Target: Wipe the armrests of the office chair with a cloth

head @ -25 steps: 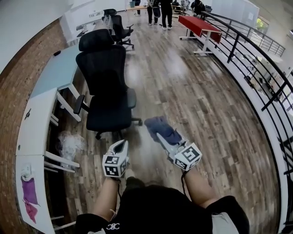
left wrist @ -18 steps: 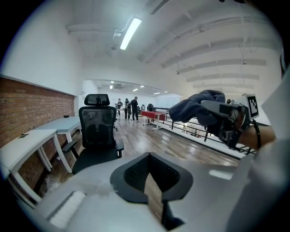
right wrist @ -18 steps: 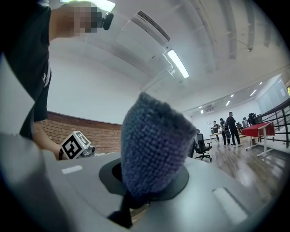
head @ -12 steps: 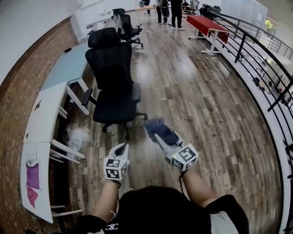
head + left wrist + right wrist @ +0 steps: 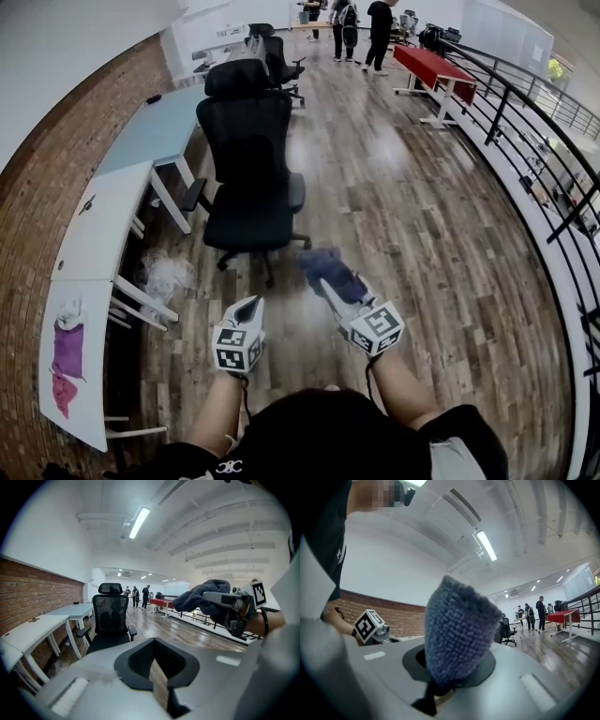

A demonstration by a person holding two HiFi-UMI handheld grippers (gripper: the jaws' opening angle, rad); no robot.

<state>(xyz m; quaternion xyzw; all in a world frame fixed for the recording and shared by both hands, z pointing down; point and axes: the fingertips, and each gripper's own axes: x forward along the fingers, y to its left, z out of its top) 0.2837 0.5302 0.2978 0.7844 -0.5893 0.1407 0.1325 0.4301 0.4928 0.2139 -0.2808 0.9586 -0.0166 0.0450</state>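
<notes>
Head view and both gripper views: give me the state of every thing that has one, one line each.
left gripper, jaws together, nothing between them
right gripper, shut on the cloth
cloth, bunched, clamped in the jaws, held in the air
office chair, upright on the floor, nobody in it, apart from both grippers
armrests, nothing touching them
purple rag, lying loose on the white desk

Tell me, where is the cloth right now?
In the head view the cloth sits clamped in the right claw, low centre, above the floor and just short of the chair.
</notes>
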